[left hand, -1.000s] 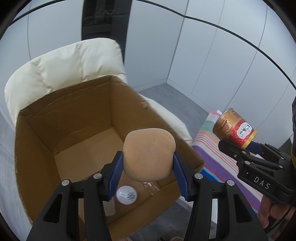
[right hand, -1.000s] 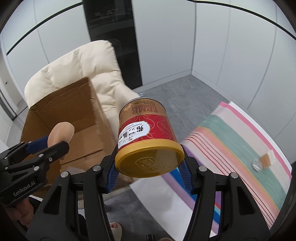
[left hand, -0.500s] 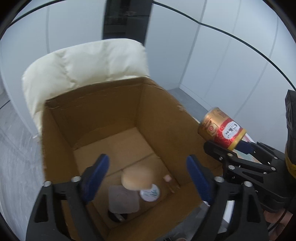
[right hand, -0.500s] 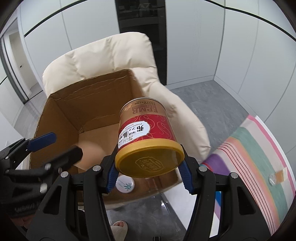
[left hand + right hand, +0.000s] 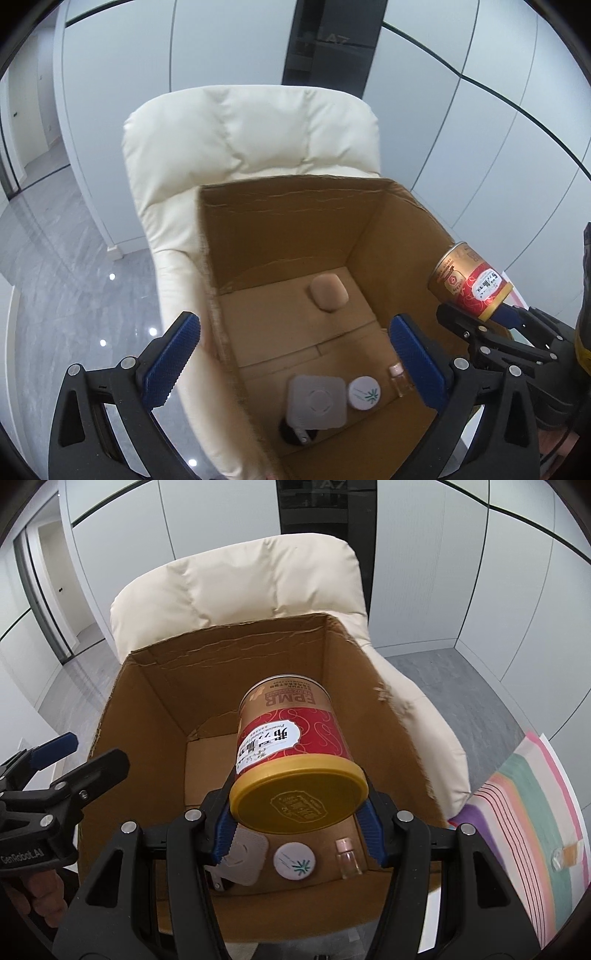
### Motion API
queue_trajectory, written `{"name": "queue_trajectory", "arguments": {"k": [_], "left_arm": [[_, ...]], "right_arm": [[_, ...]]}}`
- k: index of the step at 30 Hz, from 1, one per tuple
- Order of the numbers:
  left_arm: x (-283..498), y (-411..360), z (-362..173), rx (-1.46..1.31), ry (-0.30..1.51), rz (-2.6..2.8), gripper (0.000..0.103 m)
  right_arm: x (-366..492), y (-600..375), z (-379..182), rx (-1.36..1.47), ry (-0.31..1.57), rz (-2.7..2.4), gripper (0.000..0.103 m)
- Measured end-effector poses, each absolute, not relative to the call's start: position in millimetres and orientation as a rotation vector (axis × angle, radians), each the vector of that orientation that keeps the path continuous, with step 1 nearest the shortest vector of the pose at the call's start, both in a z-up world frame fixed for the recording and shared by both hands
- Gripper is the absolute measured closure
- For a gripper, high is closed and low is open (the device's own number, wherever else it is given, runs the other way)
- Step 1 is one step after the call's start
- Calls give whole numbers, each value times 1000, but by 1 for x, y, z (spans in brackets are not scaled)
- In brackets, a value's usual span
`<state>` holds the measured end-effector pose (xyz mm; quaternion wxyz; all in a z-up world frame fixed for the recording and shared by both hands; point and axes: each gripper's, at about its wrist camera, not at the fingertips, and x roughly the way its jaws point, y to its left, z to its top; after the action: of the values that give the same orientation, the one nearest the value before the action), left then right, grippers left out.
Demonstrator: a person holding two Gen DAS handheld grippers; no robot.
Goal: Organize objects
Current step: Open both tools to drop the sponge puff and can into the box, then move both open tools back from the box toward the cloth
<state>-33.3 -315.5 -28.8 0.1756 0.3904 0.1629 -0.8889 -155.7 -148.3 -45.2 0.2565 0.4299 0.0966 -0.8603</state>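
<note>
Packing: cardboard box (image 5: 295, 229) on the cream armchair (image 5: 251, 133) already holds a tan sponge (image 5: 328, 293), white square device (image 5: 317, 400), round lid (image 5: 364, 392), small bottle (image 5: 348, 857).
Left gripper (image 5: 291, 356): fingers opening wide, nothing between them.
Right gripper (image 5: 297, 829): fingers clenched on the red-gold can (image 5: 291, 746), above the box.
Left to do: can, and something small on the striped mat (image 5: 532, 812).

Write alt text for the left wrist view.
The left gripper, jaws opening and empty, hangs over an open cardboard box on a cream armchair. A tan bun-like item lies inside. At right, the right gripper holds a red-and-gold can.

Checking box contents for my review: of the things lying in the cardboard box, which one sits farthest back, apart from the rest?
The tan rounded block, alone near the box's far wall; the white square device, round white lid and small vial cluster along the near wall.
</note>
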Motion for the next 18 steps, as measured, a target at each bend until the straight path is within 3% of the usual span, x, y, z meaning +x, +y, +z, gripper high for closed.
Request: {"name": "queue_trajectory", "arguments": {"k": [5,10,18], "left_arm": [[-23,-332,-28,1091,470,-2491,0],[-19,-343,-30,1089,479,-2469,0],[-25,-343,-30,1079,475,-2471,0]], "right_arm": [[-157,-164,-48,1173,274,-2338,43],[-152,-171,-42,1134,258,-2337,22],[-150,-165,-48,1165,298,-2340,19]]}}
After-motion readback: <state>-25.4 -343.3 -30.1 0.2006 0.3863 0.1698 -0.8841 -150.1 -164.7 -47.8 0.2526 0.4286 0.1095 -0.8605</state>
